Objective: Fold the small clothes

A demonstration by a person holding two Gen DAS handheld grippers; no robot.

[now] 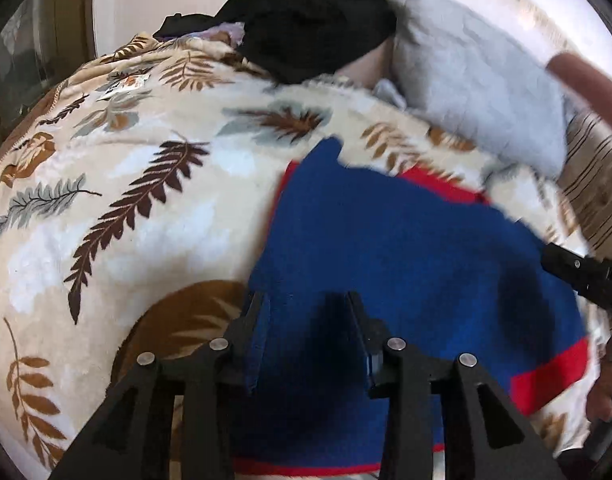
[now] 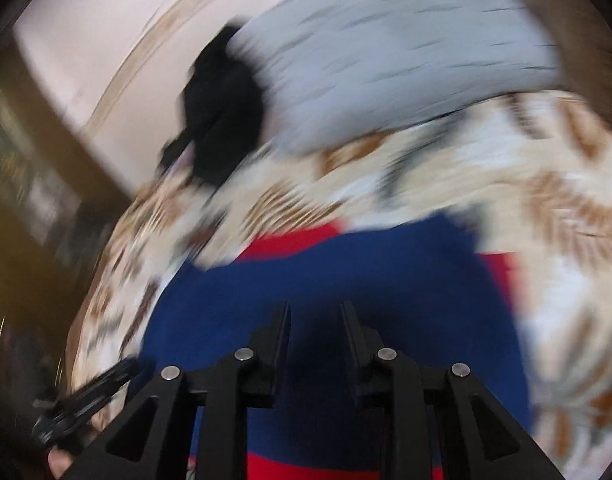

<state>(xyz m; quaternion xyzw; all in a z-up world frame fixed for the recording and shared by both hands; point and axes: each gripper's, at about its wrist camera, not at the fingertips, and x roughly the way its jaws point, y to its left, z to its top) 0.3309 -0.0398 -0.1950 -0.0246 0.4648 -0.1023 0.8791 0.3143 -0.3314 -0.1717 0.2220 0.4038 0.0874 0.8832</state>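
Note:
A small blue garment with red trim (image 1: pixel 393 248) lies on a leaf-patterned blanket (image 1: pixel 146 168). My left gripper (image 1: pixel 306 300) is open, with its jaws apart over the garment's near left part and nothing between them. My right gripper (image 2: pixel 315 308) is open over the same blue garment (image 2: pixel 345 280), also empty. The right wrist view is blurred by motion. The right gripper's finger shows at the right edge of the left wrist view (image 1: pixel 585 276). The left gripper shows at the lower left of the right wrist view (image 2: pixel 86 400).
A black garment (image 1: pixel 313 20) and a grey fluffy garment (image 1: pixel 477 80) lie at the far side of the blanket. A pale wall (image 1: pixel 146 0) stands behind. A striped surface (image 1: pixel 593 184) is at the right. Dark furniture (image 2: pixel 26 200) is at the left.

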